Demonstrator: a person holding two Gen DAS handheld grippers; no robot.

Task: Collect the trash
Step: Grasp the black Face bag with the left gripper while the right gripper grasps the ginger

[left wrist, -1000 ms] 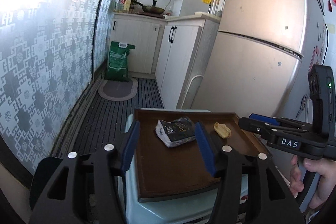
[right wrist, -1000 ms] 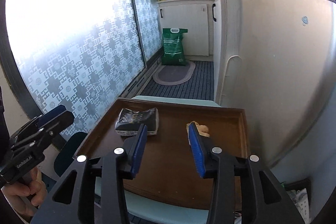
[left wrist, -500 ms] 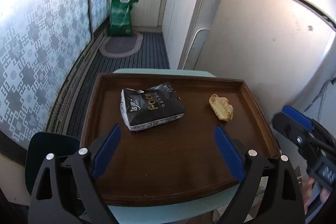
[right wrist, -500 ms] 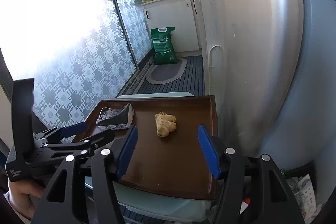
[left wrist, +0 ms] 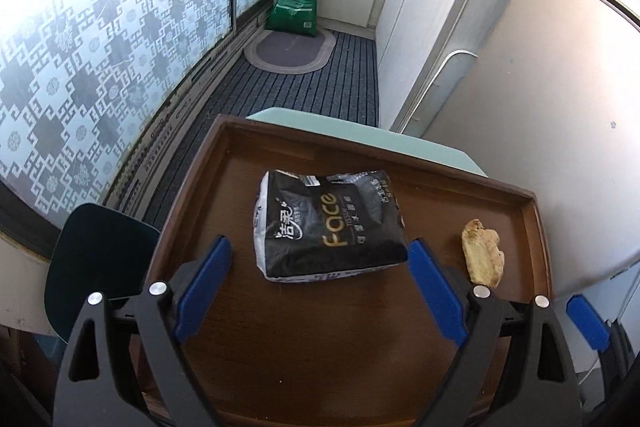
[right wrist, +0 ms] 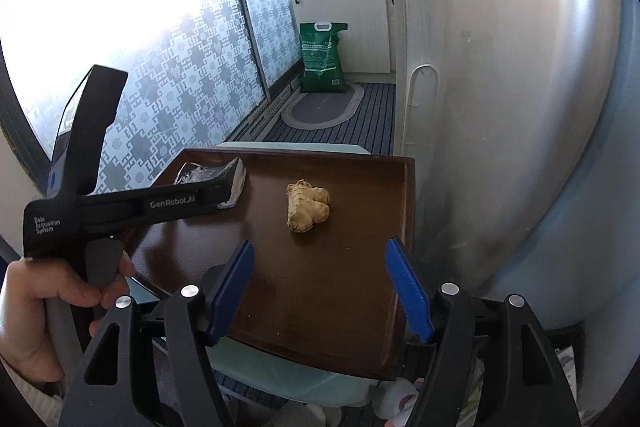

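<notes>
The black tissue pack (left wrist: 326, 227) lies flat on the brown tray (left wrist: 192, 195), crumpled at its far end, with the word "Face" readable across it. Relative to the pack, the ginger piece (left wrist: 482, 253) sits well apart toward the fridge side of the tray, near the rim; both are loose, and nothing grips either.

The left gripper (left wrist: 320, 263) now hangs with its 2 blue fingers (left wrist: 204, 279) spread wide, one on each side of the pack's near end, neither touching it. Half a second ago those fingers stood well short of the pack; 1 second ago they were narrower and higher. So the left tool has opened and advanced until the pack sits between its fingers, which I judge to mean closing on the pack is the step in hand.

The right gripper (right wrist: 320, 279) is also wide open and empty, its fingers (right wrist: 408, 291) short of the ginger piece (right wrist: 308, 205), which lies ahead along the gap. Over the last second it swung from the pack's side toward the ginger and has drawn slightly closer, so it seems to be lining up for the second item.

Past the pack, the tray rests on a pale green surface (left wrist: 360, 133). Crumpled litter shows below the tray's near edge in the right view; no bin is clearly visible.
</notes>
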